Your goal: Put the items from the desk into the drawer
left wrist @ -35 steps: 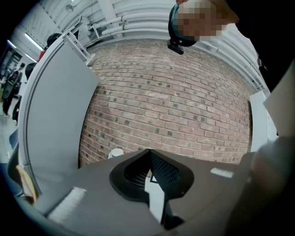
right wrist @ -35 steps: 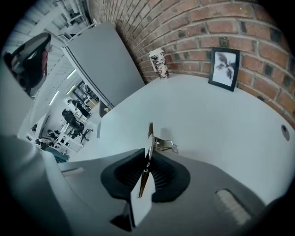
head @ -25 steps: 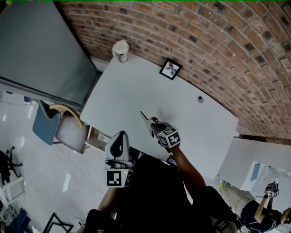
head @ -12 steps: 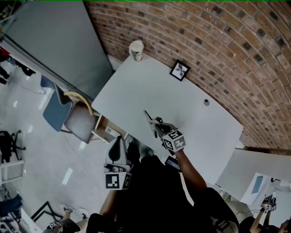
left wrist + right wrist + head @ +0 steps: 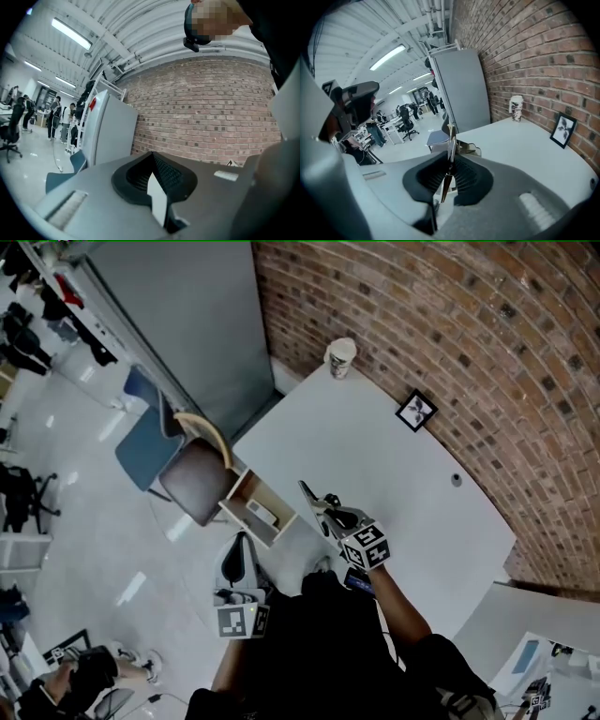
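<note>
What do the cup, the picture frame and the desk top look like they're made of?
Cup: likely paper, matte white with a dark printed pattern. Frame: black border, plastic or wood, too small to tell. Desk: smooth matte white top, probably laminate.

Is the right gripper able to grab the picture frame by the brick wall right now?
Probably not yet: the right gripper is shut on a thin pointed item. The desk toward the picture frame looks unobstructed.
</note>
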Motion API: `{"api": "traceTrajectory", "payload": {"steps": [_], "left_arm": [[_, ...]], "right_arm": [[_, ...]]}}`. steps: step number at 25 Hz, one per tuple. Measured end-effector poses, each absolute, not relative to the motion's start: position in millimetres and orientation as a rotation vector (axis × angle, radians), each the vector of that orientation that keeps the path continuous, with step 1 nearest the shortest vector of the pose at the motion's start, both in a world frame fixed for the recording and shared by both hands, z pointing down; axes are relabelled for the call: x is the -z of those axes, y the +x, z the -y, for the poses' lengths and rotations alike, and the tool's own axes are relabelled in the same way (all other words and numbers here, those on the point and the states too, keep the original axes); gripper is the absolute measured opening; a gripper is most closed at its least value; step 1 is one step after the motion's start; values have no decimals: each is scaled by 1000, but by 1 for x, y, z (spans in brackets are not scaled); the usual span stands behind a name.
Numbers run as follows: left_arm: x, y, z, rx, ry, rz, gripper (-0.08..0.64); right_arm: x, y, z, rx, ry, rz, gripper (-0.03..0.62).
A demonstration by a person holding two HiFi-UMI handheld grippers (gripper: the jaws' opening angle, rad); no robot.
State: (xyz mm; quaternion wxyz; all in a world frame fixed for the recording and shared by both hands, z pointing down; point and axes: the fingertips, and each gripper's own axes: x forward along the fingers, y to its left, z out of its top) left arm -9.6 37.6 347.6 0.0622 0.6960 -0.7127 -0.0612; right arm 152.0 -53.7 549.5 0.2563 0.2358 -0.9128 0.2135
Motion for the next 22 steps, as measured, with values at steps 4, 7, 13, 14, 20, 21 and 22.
{"api": "traceTrajectory", "payload": {"steps": [4,7,13,14,20,21,22], "left_arm": [[-347,-61,-57,190,2034,2207,20],[-349,-101,-72,215,1988,2253,20],[-374,-170,-92,159,1902,2266,19],[-377,-178,-94,166,1890,2271,20],[-399,-211,-99,182,1888,2278,20],[-403,-216,-99,182,1887,2279,20],[-407,-220,-99,181,1883,2278,20]], "right_arm": [[-551,95,42,-548,559,2478,32],[-557,52,31,-533,502,2468,32],[-585,-21,17,-514,435,2426,32],[-592,-31,17,-510,428,2418,32],[-641,-76,23,-488,419,2366,32],[-650,-81,25,-488,421,2354,32],[-660,-84,26,-489,423,2343,32]]}}
